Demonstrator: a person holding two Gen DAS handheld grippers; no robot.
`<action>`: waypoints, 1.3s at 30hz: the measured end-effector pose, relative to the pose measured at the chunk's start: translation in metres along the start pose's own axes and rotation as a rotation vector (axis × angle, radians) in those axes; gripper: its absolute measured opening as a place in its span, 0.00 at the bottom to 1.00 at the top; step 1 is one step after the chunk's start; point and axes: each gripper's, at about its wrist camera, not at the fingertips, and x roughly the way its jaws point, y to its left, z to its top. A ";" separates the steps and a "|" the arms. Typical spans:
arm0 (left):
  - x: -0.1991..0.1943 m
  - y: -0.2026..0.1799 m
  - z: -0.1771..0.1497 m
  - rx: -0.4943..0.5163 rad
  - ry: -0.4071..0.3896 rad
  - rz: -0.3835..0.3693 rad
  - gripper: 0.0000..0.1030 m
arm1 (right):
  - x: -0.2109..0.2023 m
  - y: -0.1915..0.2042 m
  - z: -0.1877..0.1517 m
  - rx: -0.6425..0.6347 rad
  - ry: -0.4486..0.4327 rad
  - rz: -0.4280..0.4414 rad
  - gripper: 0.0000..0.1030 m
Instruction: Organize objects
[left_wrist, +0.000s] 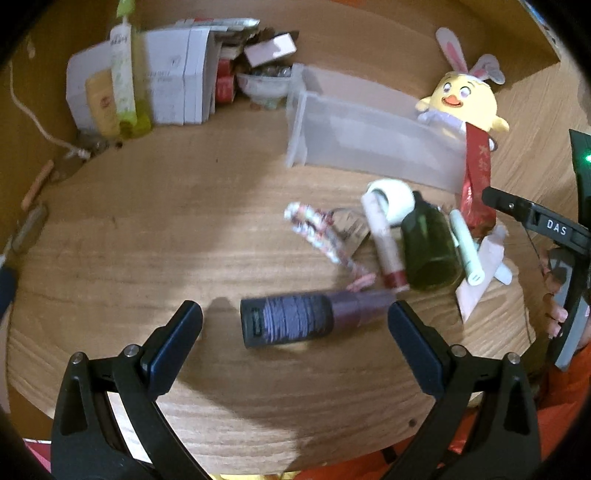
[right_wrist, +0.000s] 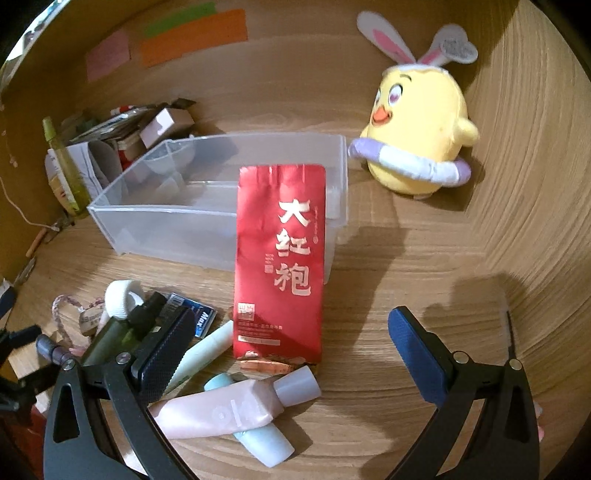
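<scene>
The left gripper (left_wrist: 295, 325) hung wide open over a dark purple cylindrical bottle (left_wrist: 295, 321) lying on its side on the wooden tabletop (left_wrist: 147, 258), one finger off each end, neither touching it and nothing held. It looked like the approach to a pick: the next move would call for lowering and closing on the bottle, though spanning it end to end seemed a poor grip, so a turn of the wrist to take it across the barrel might serve better.

The right gripper (right_wrist: 291, 350) stood just as wide and empty, above a red foil packet with white lettering (right_wrist: 280, 258) that leaned against the front wall of the clear plastic bin (right_wrist: 155, 221). Beside the packet lay a pink squeeze tube with a white cap (right_wrist: 236, 410), a pale green pen-shaped tube (right_wrist: 203, 354) and a dark green bottle (right_wrist: 114, 336), crowded together.

The bin appeared nearly empty, with room to receive things. Bare wood lay to the bottle's left; the yellow plush chick with rabbit ears (right_wrist: 417, 140) sat just beside the bin's right end.
</scene>
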 end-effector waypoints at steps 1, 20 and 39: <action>0.001 0.001 -0.001 -0.004 0.001 -0.001 0.99 | 0.003 0.000 0.000 0.003 0.007 0.000 1.00; 0.000 -0.002 -0.002 0.036 -0.085 -0.032 0.60 | 0.037 0.003 0.009 0.023 0.069 0.046 0.53; -0.027 -0.006 0.003 0.039 -0.164 -0.065 0.29 | -0.007 -0.001 0.009 0.015 -0.059 0.023 0.51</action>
